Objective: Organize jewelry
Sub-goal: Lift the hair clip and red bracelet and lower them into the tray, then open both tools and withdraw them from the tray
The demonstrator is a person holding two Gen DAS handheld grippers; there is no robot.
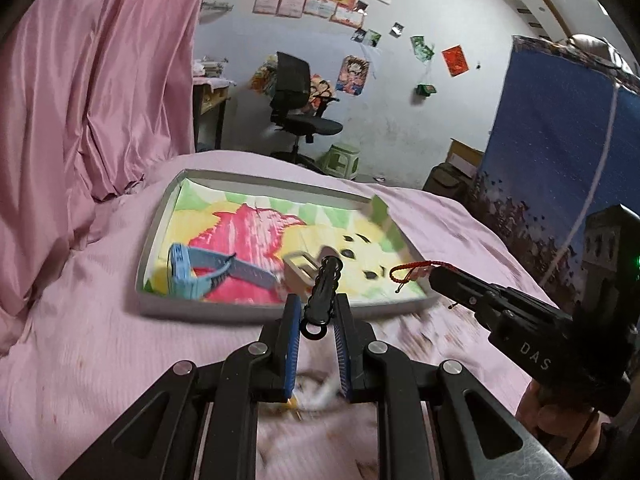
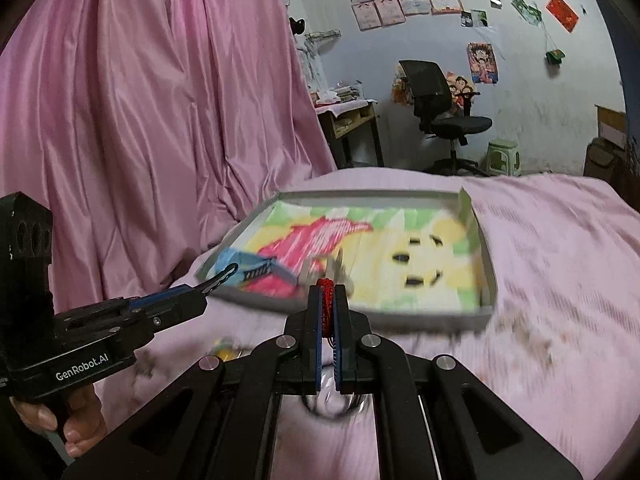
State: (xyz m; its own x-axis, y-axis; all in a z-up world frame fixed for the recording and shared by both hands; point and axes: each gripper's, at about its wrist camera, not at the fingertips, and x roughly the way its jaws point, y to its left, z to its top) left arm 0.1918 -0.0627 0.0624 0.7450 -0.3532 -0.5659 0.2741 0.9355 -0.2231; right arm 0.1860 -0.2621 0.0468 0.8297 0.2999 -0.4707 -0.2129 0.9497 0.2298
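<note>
A shallow white tray with a colourful picture lining lies on the pink bed; it also shows in the right wrist view. A blue watch and a pale beige clip lie in it. My left gripper is shut on a black beaded bracelet, held over the tray's near edge. My right gripper is shut on a red cord bracelet, whose loop hangs over the tray's right corner in the left wrist view.
The pink bedspread surrounds the tray, with small blurred items on it below the grippers. A pink curtain hangs at left. An office chair, a green stool and a blue wardrobe stand beyond.
</note>
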